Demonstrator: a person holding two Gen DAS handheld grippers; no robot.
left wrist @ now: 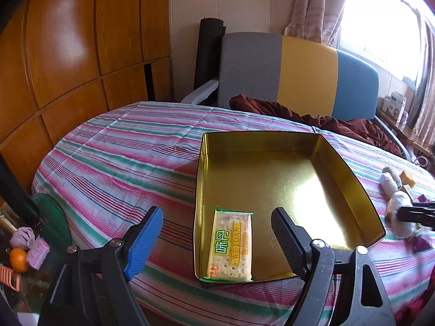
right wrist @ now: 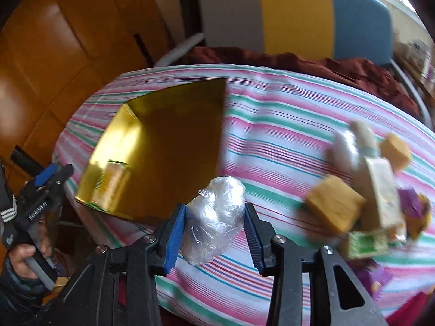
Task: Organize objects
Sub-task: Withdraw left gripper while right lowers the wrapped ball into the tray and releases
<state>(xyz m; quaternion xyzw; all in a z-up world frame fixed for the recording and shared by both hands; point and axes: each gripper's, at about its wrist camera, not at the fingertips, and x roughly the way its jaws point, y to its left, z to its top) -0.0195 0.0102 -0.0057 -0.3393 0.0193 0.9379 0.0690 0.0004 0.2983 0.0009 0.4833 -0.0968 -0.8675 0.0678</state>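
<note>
Right gripper point(right wrist: 216, 212) pinches a plastic-wrapped bundle point(right wrist: 214, 214) above the striped cloth point(right wrist: 272, 135), just right of the gold tin point(right wrist: 174, 125). Left gripper point(left wrist: 217, 233) spread wide, holding nothing, over the tin's near-left corner, where a cracker packet point(left wrist: 231, 247) lies. Blurred snack pile point(right wrist: 375, 184) at right.
</note>
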